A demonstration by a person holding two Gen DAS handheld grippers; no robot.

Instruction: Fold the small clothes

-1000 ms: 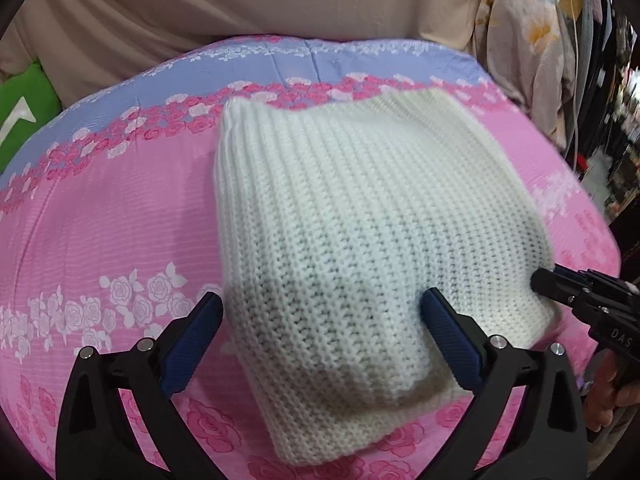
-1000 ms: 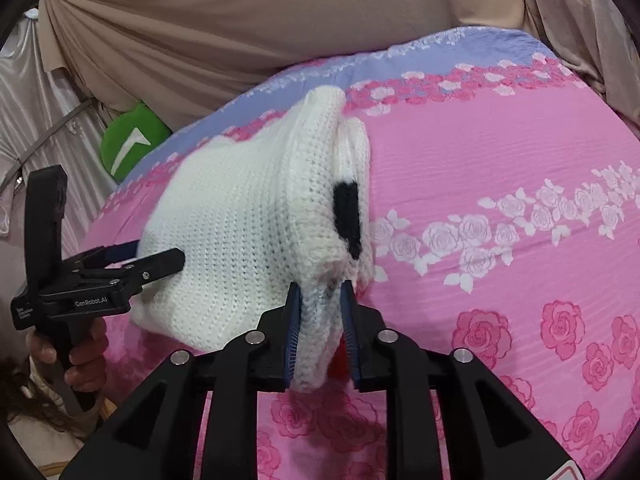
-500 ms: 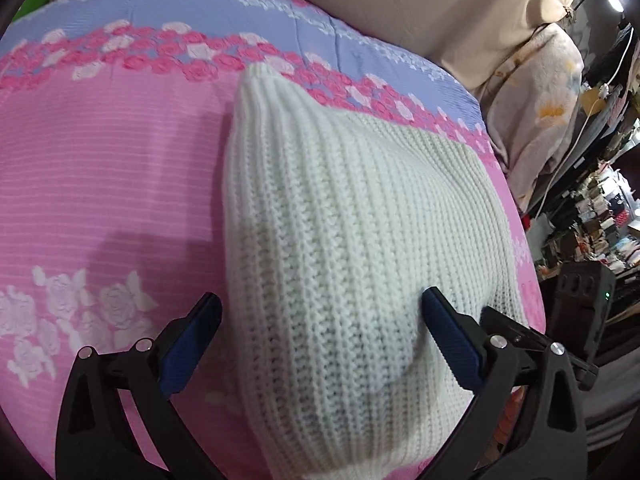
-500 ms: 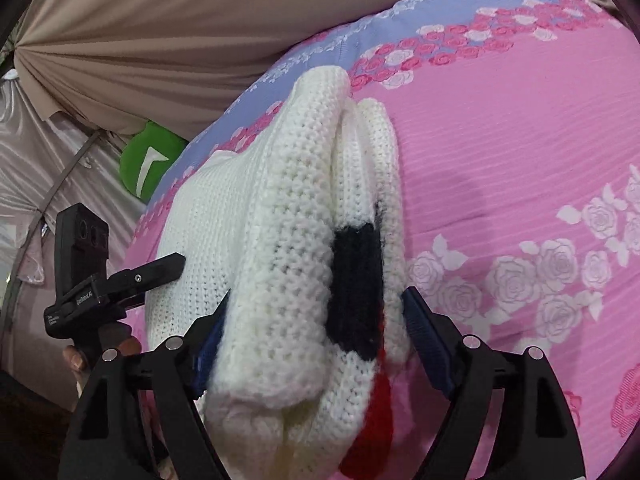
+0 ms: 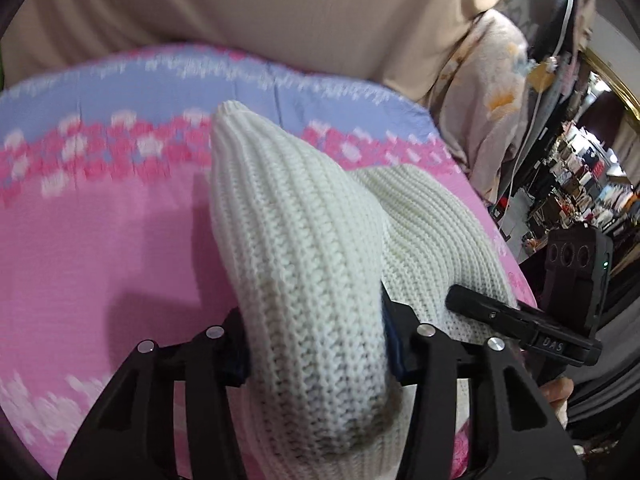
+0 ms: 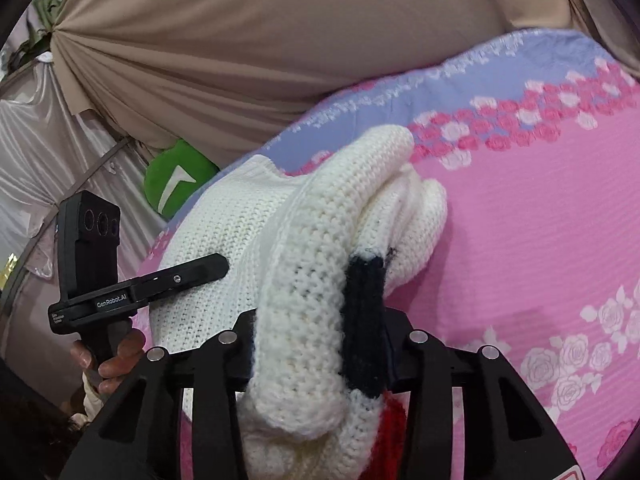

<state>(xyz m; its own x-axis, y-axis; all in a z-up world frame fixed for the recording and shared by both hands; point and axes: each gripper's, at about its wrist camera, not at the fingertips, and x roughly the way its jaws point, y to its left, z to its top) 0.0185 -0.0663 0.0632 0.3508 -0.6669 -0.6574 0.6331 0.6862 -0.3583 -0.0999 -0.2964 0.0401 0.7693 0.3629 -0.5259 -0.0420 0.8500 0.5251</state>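
Observation:
A folded cream knit sweater (image 5: 304,248) lies on a pink floral bed sheet (image 5: 100,240). My left gripper (image 5: 314,344) is shut on the near left bunched edge of the sweater. My right gripper (image 6: 318,344) is shut on the other thick folded edge (image 6: 320,264), which carries a black patch (image 6: 364,320) and a red patch (image 6: 394,428). The left gripper also shows in the right wrist view (image 6: 216,268), and the right gripper in the left wrist view (image 5: 456,296), each at the sweater's side.
The sheet has a lilac band (image 6: 460,76) at the far edge. A beige curtain (image 5: 280,12) hangs behind. A green cushion (image 6: 176,176) sits at the far left. Hanging clothes (image 5: 492,92) and shop shelves (image 5: 580,184) stand on the right.
Both grippers were open around the sweater's edges half a second ago; both have now closed on the bunched knit. The right gripper had let go and regripped a thicker fold.

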